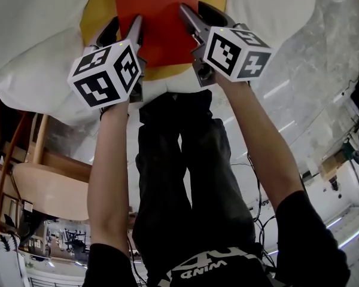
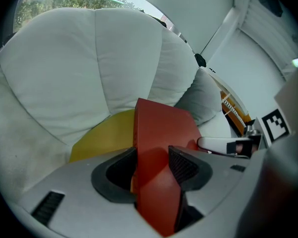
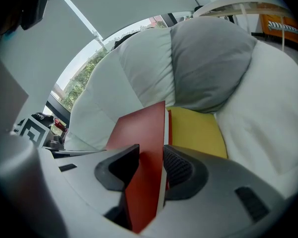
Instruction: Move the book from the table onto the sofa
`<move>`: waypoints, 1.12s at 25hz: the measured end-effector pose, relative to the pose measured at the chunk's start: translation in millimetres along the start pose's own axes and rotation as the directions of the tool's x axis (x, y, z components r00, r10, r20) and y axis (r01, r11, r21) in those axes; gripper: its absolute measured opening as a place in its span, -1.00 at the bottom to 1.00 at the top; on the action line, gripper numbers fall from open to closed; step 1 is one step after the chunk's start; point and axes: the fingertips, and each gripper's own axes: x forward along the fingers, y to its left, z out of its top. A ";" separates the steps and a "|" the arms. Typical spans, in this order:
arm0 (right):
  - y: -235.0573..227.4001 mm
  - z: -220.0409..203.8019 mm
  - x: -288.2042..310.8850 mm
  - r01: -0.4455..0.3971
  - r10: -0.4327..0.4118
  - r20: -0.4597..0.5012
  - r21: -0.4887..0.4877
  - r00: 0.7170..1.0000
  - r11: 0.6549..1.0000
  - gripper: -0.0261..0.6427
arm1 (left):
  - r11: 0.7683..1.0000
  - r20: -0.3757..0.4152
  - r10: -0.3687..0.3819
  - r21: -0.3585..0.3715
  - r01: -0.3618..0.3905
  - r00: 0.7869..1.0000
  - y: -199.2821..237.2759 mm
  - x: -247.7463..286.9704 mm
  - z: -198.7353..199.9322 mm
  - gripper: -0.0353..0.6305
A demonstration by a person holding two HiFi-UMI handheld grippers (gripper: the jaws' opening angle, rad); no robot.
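The red book hangs flat just over a yellow cushion on the white sofa. My left gripper is shut on the book's left edge, and my right gripper is shut on its right edge. In the left gripper view the book stands edge-on between the jaws of the left gripper, above the yellow cushion. In the right gripper view the book fills the gap of the right gripper, with its white page edge against the right pad. The book's far end is hidden.
A grey pillow leans on the sofa's back cushions behind the yellow cushion. The person's legs stand against the sofa's front. A wooden table is at the left, and cables lie on the marble floor.
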 end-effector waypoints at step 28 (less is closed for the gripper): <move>88.2 35.5 -131.7 -0.077 0.075 -0.060 -0.025 0.995 0.997 -0.92 | 0.994 0.002 -0.099 0.056 0.099 0.995 -104.7 -122.9 54.3 -0.87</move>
